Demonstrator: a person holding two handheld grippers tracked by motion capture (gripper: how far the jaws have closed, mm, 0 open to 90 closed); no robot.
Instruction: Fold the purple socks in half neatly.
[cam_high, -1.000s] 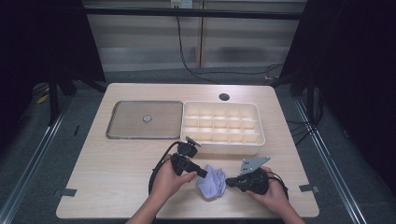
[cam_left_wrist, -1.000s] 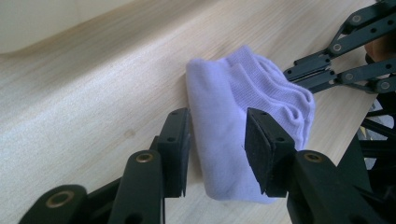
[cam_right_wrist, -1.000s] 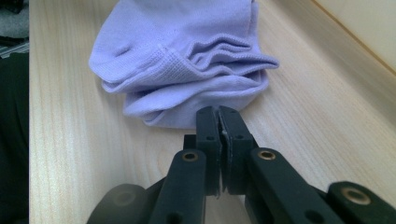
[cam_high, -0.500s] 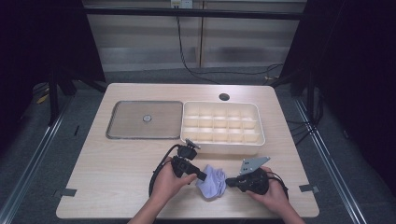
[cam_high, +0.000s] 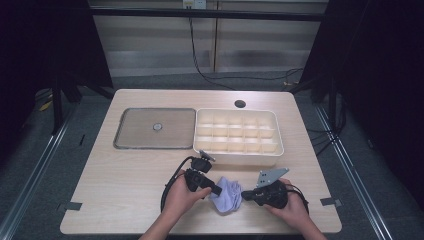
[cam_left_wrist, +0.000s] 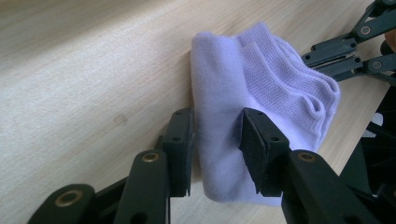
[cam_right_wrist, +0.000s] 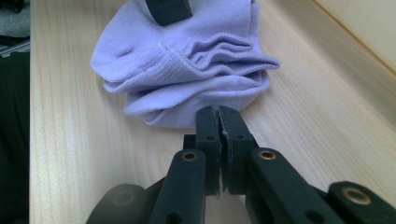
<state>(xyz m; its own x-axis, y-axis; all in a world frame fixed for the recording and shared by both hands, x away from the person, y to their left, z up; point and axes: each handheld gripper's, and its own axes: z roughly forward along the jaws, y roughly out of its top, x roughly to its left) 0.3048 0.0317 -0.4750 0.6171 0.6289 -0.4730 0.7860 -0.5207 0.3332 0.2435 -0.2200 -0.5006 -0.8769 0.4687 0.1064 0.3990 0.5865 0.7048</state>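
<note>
A lilac sock (cam_high: 226, 195) lies folded in a bundle on the wooden table near its front edge. My left gripper (cam_high: 217, 191) comes in from the left and its jaws have just been closing. In the left gripper view a fold of the sock (cam_left_wrist: 233, 93) fills the gap of the left gripper (cam_left_wrist: 217, 126), with both pads against it. My right gripper (cam_high: 245, 194) points at the sock from the right. Its jaws (cam_right_wrist: 218, 114) are pressed together, tips at the near edge of the sock (cam_right_wrist: 187, 60). I cannot tell whether they pinch fabric.
A cream tray with several compartments (cam_high: 237, 155) stands just behind the hands. A flat grey metal tray (cam_high: 155, 127) lies to its left. A round cable hole (cam_high: 240, 103) sits near the table's far edge. Cables loop from both grippers.
The left gripper has shifted very slightly at the sock. The right gripper and the sock stay where they were.
</note>
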